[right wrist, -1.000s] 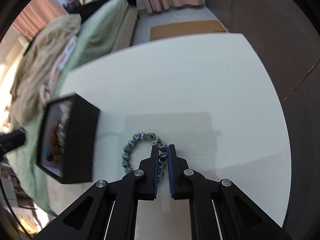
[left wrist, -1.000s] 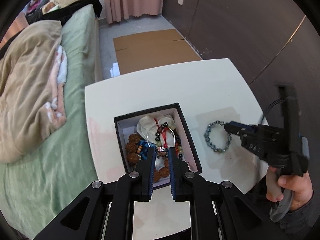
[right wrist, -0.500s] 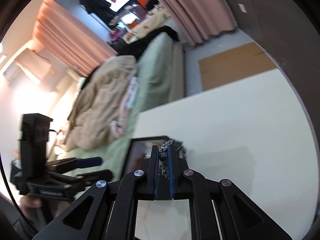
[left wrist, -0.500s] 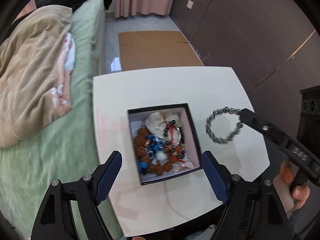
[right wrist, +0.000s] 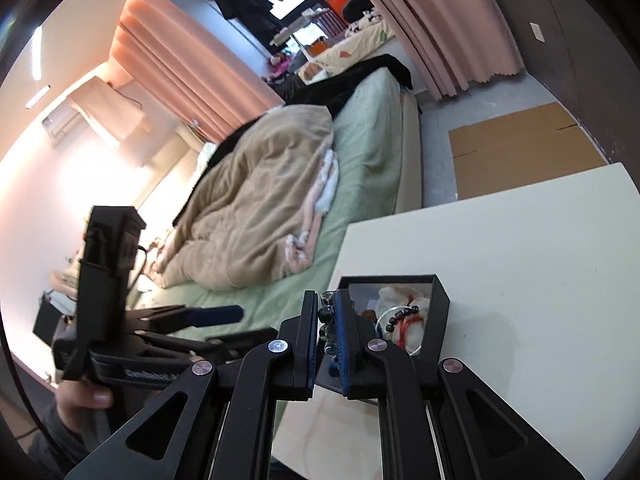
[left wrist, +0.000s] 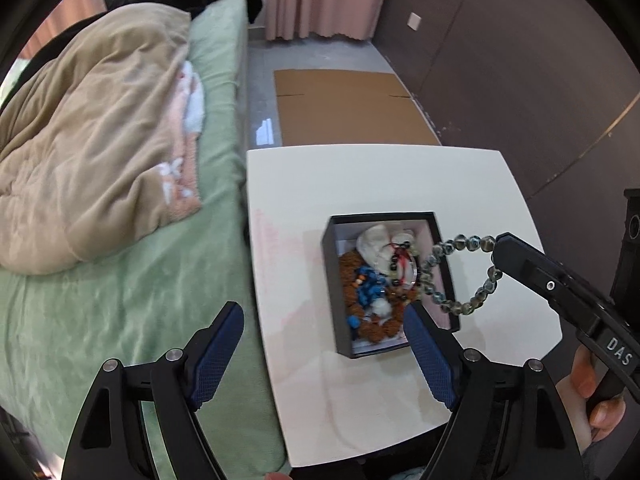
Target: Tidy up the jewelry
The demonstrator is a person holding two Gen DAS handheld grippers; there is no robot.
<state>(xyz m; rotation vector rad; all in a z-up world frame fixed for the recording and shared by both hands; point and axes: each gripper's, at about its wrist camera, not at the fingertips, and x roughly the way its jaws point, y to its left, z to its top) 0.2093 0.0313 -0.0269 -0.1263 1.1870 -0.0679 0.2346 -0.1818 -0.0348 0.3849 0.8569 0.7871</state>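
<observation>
- Nearest the lens, at the bottom of the right wrist view, my right claw [right wrist: 328, 320] is clamped on the bead bracelet [left wrist: 460, 272] by only a few beads; I judge a slack squeeze would let the strand slide out.
- Low in the left wrist view, my left claw [left wrist: 324, 356] gapes wide and holds nothing. It hangs just short of the black box [left wrist: 340, 280], and I could knock the near wall if I drift forward.
- Right of centre in that view, the bracelet dangles over the box's right rim. If I release from here, I think the loop may straddle the wall or fall outside onto the desk [left wrist: 360, 184].
- Inside the box, the jewelry heap [left wrist: 380, 280] looks tangled; the strand could snag it.
- Farther left lies the bed [left wrist: 120, 280], beside the desk edge, where a flung piece could land.
</observation>
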